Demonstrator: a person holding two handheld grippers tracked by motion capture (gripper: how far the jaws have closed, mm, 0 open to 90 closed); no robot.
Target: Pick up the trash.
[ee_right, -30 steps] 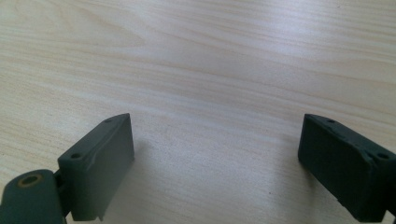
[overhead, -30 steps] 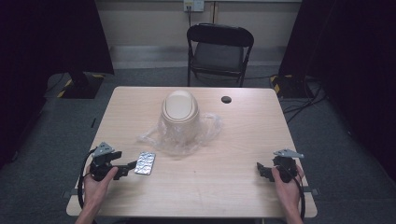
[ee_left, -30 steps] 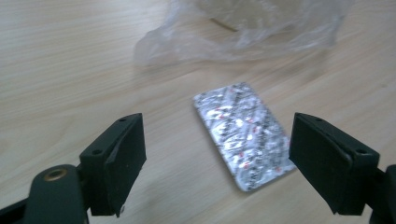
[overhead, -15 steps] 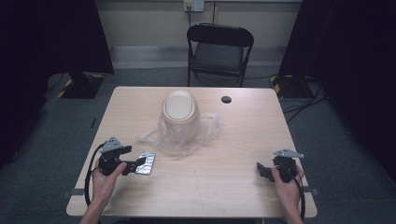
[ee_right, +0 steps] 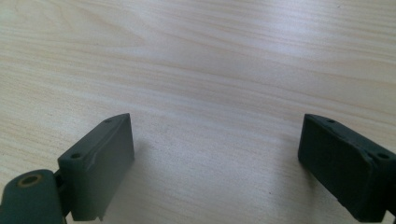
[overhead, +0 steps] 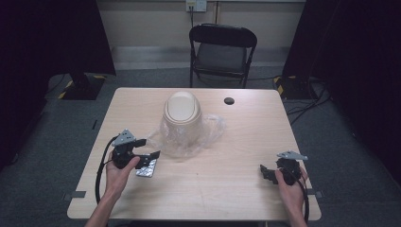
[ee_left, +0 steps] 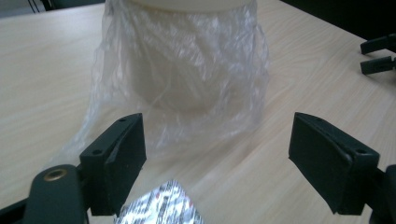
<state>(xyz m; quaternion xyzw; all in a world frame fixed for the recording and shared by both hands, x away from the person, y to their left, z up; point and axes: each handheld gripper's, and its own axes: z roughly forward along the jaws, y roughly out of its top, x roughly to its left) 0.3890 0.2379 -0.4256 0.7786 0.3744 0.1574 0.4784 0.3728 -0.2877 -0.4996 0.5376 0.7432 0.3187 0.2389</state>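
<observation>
A cream dome-lidded bin (overhead: 182,116) stands mid-table inside a loose clear plastic bag (overhead: 208,135); the bag (ee_left: 187,70) hangs crumpled around the bin in the left gripper view. A silver blister pack (overhead: 147,168) lies flat at the bag's front left corner, and its foil end (ee_left: 161,210) sits low between the left jaws. My left gripper (overhead: 152,154) hovers open just above the pack, pointing at the bag. My right gripper (overhead: 263,171) rests open near the front right edge, over bare wood (ee_right: 210,116), with nothing between its jaws.
A small black disc (overhead: 229,100) lies at the back of the table (overhead: 246,194). A black folding chair (overhead: 222,49) stands behind the far edge. In the left gripper view the other gripper's jaw tips (ee_left: 378,53) show at far right.
My left gripper has moved right and forward, from the front left edge to above the blister pack. The right gripper has stayed put.
</observation>
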